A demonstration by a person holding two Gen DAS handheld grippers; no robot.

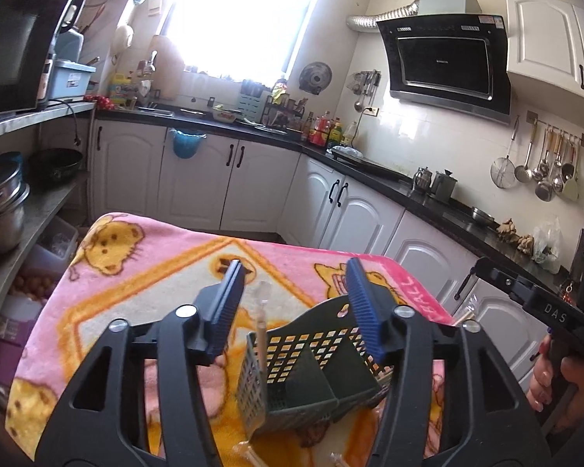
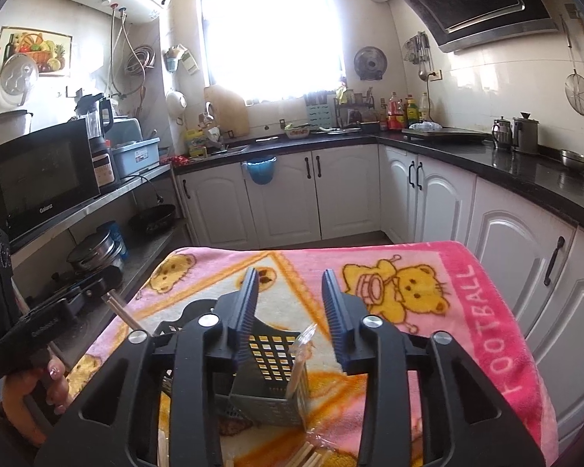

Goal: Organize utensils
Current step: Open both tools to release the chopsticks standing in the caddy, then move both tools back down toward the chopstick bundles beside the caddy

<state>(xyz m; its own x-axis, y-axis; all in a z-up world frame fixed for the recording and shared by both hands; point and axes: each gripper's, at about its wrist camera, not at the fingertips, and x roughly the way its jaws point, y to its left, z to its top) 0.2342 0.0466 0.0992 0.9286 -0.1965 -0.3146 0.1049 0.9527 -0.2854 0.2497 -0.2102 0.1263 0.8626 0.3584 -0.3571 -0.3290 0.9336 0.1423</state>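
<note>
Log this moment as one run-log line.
left gripper: open | right gripper: open | green caddy: on blanket, wrapped utensil standing inside

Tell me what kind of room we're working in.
A home kitchen, by the looks: a range hood over black counters, ladles hung on a wall rail, a microwave on a shelf.

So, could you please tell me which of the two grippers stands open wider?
The left gripper: its blue pads stand wider apart than the right gripper's, nothing pinched.
</note>
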